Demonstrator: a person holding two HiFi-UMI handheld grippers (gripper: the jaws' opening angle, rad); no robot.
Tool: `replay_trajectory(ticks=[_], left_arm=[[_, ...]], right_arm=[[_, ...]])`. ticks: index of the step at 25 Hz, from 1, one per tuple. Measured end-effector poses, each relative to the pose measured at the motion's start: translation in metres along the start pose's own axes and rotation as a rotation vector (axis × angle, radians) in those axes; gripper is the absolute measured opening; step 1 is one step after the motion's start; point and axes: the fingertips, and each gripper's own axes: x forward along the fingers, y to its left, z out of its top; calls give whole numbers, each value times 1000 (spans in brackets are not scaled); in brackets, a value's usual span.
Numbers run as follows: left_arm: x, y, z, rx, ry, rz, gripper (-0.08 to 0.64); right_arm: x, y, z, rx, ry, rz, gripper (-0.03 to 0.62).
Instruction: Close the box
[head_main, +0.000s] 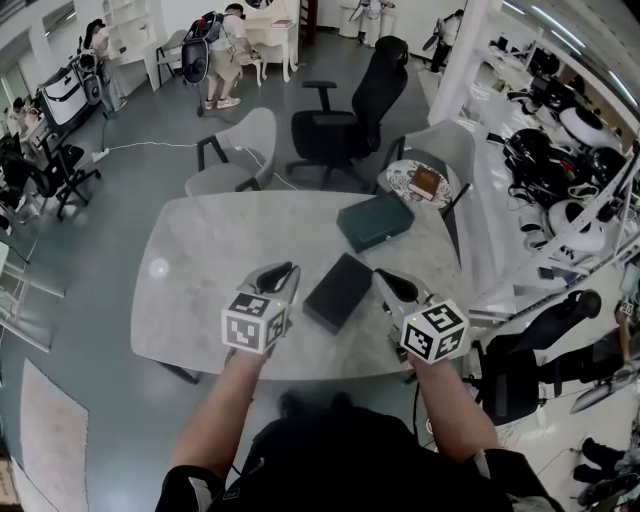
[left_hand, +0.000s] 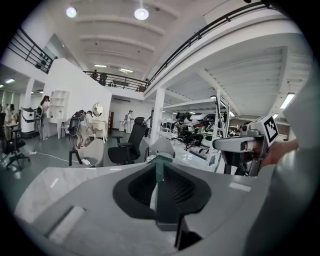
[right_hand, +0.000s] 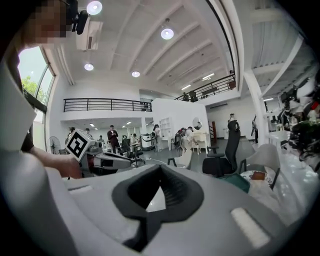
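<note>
A flat dark box (head_main: 339, 291) lies closed on the pale marble table (head_main: 200, 260), between my two grippers. A teal box (head_main: 375, 221) sits farther back on the table, also closed. My left gripper (head_main: 276, 276) hovers just left of the dark box, its jaws a narrow slit apart with nothing held; through the slit in the left gripper view (left_hand: 159, 166) show a strip of teal and a dark strip. My right gripper (head_main: 394, 285) is just right of the dark box; in the right gripper view (right_hand: 160, 169) its tips meet, empty.
Behind the table stand a grey chair (head_main: 236, 150), a black office chair (head_main: 352, 108) and a small round side table (head_main: 420, 181) with a book on it. Shelves of helmets (head_main: 560, 170) line the right side. People (head_main: 225, 50) stand far back.
</note>
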Motion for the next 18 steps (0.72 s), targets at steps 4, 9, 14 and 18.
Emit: replay_trajectory(ticks=[4,9,14,18], left_arm=[[-1,2,6,-30,-25,42,48],[4,3,6,-20,-31,81,43],[5,2,6,-35,-31,96,43],[3,1,6,-36,-38,102,41]], right_arm=[[-4,0,3,-24,-18,14,2],[-6,-8,-2,0,-34,8,2],[-10,-10,2,-2,-46,10,2],[-12,-14,0,-3,-47,6,2]])
